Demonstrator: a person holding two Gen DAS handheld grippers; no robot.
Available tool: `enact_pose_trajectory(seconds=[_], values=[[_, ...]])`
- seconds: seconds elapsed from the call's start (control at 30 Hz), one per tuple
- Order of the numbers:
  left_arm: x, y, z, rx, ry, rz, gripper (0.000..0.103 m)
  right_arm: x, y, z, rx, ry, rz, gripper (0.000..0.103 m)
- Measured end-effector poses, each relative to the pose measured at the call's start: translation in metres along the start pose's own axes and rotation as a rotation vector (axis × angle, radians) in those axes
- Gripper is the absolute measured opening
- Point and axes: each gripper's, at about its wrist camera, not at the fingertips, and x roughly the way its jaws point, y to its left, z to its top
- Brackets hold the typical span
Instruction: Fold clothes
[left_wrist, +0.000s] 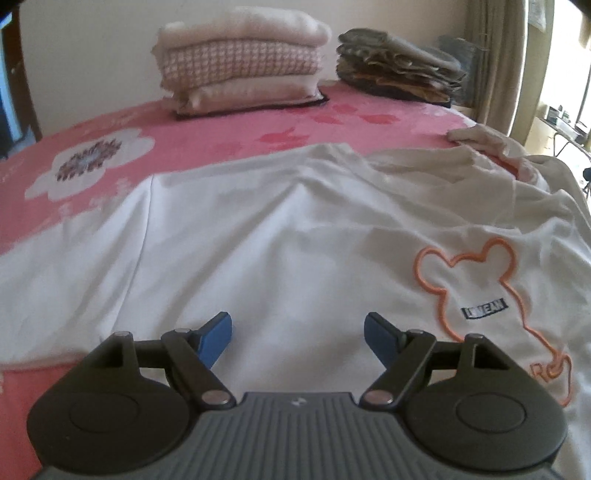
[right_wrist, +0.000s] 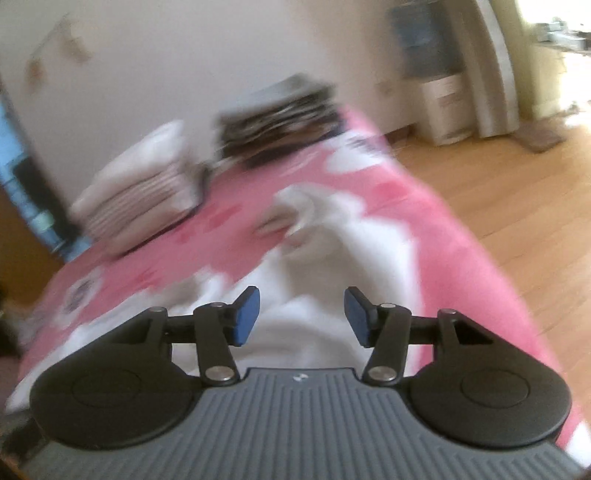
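a: left gripper (left_wrist: 298, 334) jaws wide, nothing between the blue pads (left_wrist: 218, 338), hanging over the white t-shirt (left_wrist: 258, 240). no contact that i can see.

b: shirt position?

a: spread on the pink bedspread (left_wrist: 92, 122), wrinkled, orange bear outline print (left_wrist: 480, 295) off to the right of the gripper. further right a cream garment (left_wrist: 491, 144) bunched at the bed edge, touching the shirt.

b: anything in the way?

a: not near the pads. at the far side by the wall: stack of folded blankets (left_wrist: 243, 62), then a darker folded pile (left_wrist: 399, 66) just beside it. both well apart from the shirt.

b: right side?

a: right gripper (right_wrist: 302, 317) jaws partly apart, narrower than the left, empty. frame is blurred. white fabric (right_wrist: 332, 258) lies below and ahead of it, same two stacks behind. right of the bed: wood floor (right_wrist: 517, 192), curtain (right_wrist: 491, 74), a water dispenser (right_wrist: 432, 74) against the wall.
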Motion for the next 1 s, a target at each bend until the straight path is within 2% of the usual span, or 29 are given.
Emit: enact_pose_trajectory(seconds=[0.07, 0.13, 0.27, 0.33, 0.4, 0.43, 0.5, 0.57, 0.6, 0.7, 0.83, 0.9, 1.0], values=[[0.001, -0.001, -0.002, 0.021, -0.004, 0.007, 0.081, 0.017, -0.017, 0.011, 0.036, 0.0, -0.06, 0.06], [0.002, -0.004, -0.004, 0.038, -0.007, 0.014, 0.082, 0.039, -0.032, 0.021, 0.065, 0.024, -0.122, 0.061], [0.003, -0.006, -0.003, 0.034, -0.01, 0.02, 0.084, 0.081, -0.045, 0.032, 0.108, 0.107, -0.116, 0.062], [0.004, -0.007, -0.004, 0.039, -0.013, 0.023, 0.085, 0.092, -0.036, 0.036, 0.048, 0.119, -0.088, 0.062], [0.004, -0.008, -0.004, 0.042, -0.017, 0.027, 0.085, 0.098, -0.027, 0.038, -0.006, 0.128, -0.07, 0.044], [0.004, -0.008, -0.004, 0.041, -0.019, 0.028, 0.085, 0.099, -0.023, 0.038, -0.032, 0.135, -0.064, 0.025], [0.004, -0.007, -0.004, 0.039, -0.023, 0.029, 0.085, 0.086, -0.019, 0.04, -0.039, 0.091, -0.039, 0.019], [0.004, -0.007, -0.004, 0.039, -0.024, 0.03, 0.085, 0.063, -0.03, 0.043, 0.034, -0.026, -0.055, 0.018], [0.005, -0.007, -0.004, 0.039, -0.025, 0.03, 0.085, 0.052, -0.036, 0.044, 0.071, -0.086, -0.063, 0.018], [0.005, -0.007, -0.004, 0.04, -0.027, 0.03, 0.085, 0.031, -0.084, 0.04, 0.282, -0.163, -0.155, 0.017], [0.006, -0.007, -0.006, 0.048, -0.034, 0.031, 0.085, 0.032, -0.126, 0.022, 0.438, -0.129, -0.224, 0.017], [0.006, -0.007, -0.006, 0.05, -0.037, 0.031, 0.085, 0.037, -0.128, 0.017, 0.439, -0.105, -0.236, 0.021], [0.006, -0.006, -0.006, 0.045, -0.041, 0.028, 0.085, 0.038, -0.128, 0.02, 0.429, -0.092, -0.265, 0.042]])
